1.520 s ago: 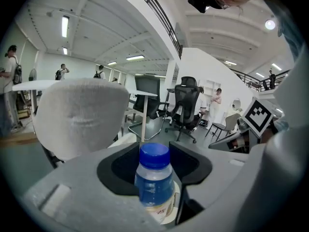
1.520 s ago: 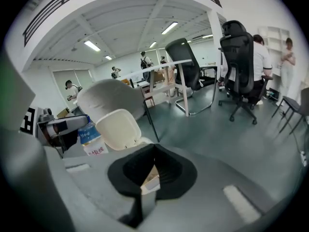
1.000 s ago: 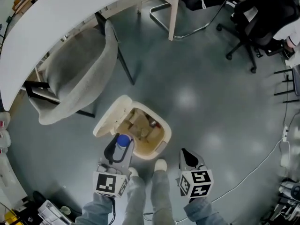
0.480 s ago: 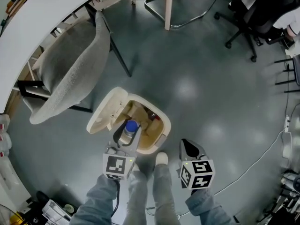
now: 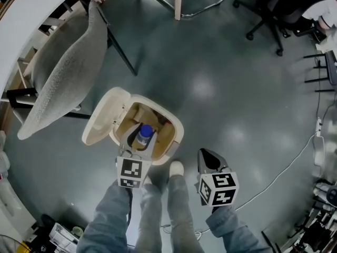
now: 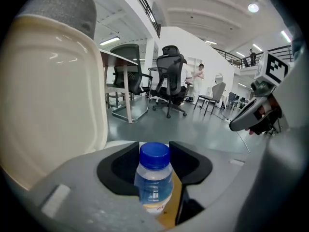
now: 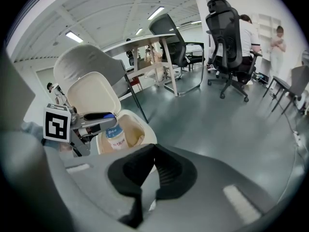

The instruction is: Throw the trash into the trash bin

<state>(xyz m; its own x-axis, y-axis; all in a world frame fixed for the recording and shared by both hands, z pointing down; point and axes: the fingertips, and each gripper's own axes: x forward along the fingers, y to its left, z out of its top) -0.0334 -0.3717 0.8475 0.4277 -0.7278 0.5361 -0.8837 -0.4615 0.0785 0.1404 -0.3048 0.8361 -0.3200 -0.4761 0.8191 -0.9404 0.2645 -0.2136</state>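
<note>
A cream trash bin point(image 5: 171, 135) stands on the floor with its lid point(image 5: 100, 123) flipped open to the left; brown trash lies inside. My left gripper point(image 5: 140, 139) is shut on a small clear bottle with a blue cap point(image 5: 145, 134) and holds it upright over the bin's opening. In the left gripper view the bottle point(image 6: 154, 180) sits between the dark pads, with the lid point(image 6: 48, 91) close on the left. My right gripper point(image 5: 207, 156) hangs to the right of the bin, shut and empty. The right gripper view shows the bin point(image 7: 140, 125) and the bottle point(image 7: 115, 135).
A grey shell chair point(image 5: 58, 73) stands just behind and left of the bin, under a white table edge. Black office chairs point(image 5: 274, 9) are at the far right. A white cable point(image 5: 287, 167) runs across the floor on the right. The person's shoes point(image 5: 176, 168) are beside the bin.
My left gripper has carried the bottle forward from the bin's near rim to above its opening. The right gripper has kept its place beside the bin.
</note>
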